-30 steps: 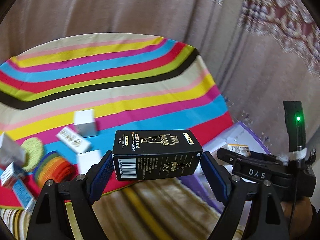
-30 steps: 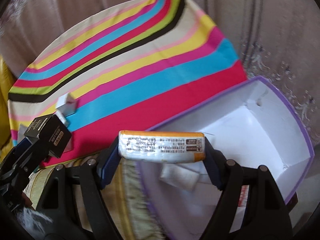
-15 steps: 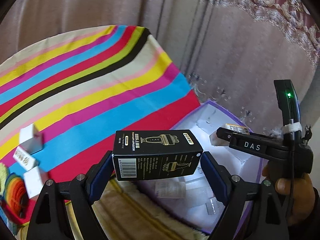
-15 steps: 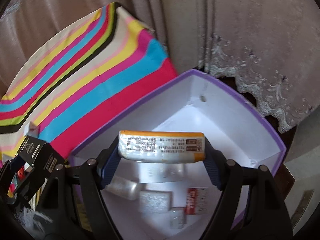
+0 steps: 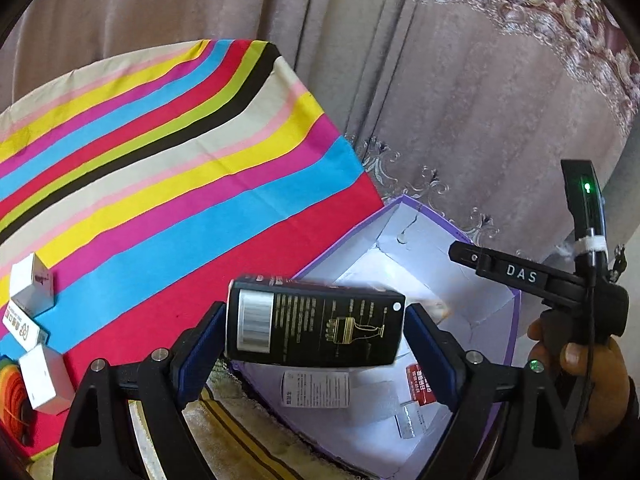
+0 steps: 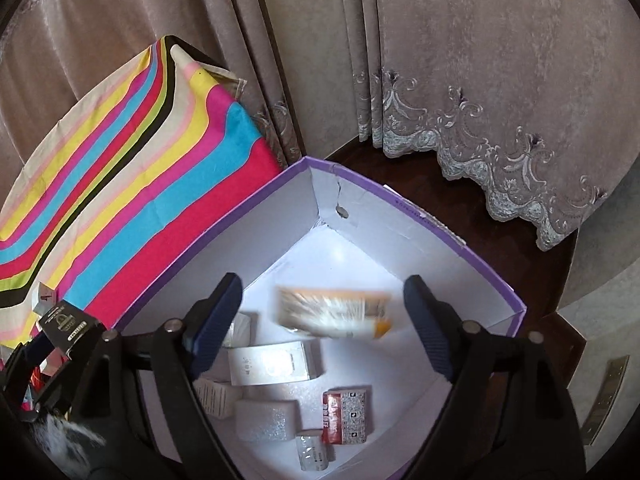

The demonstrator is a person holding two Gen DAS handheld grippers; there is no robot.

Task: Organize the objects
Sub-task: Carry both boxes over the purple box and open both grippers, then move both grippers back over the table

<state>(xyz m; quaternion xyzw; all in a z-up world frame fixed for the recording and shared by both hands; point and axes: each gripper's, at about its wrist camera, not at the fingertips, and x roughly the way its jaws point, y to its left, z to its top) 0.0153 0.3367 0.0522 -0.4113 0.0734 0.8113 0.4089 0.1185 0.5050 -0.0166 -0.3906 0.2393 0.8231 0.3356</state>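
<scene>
My left gripper (image 5: 316,316) hangs over the near left corner of the purple box (image 5: 516,320). Its jaws are opening, and the black carton (image 5: 316,322) between them has tipped over, slightly blurred, with slim gaps at both pads. My right gripper (image 6: 323,284) is above the purple box's white inside (image 6: 420,212), jaws opening wide. The orange-and-white packet (image 6: 332,312) is a blur below and between the fingers, touching neither, dropping into the box. In the left wrist view, a person's hand (image 5: 588,380) holds the right gripper (image 5: 500,270).
Inside the box lie a silvery white carton (image 6: 272,362), a red-and-white pack (image 6: 346,414) and a small bottle (image 6: 312,452). The striped cloth (image 5: 160,180) left of it carries small white boxes (image 5: 32,288). Curtains (image 5: 480,100) hang behind; dark wood (image 6: 460,200) lies beyond the box.
Both grippers swung right from the striped cloth to over the purple box. The right jaws spread and let the packet go. The black carton rolled over between the left jaws.
</scene>
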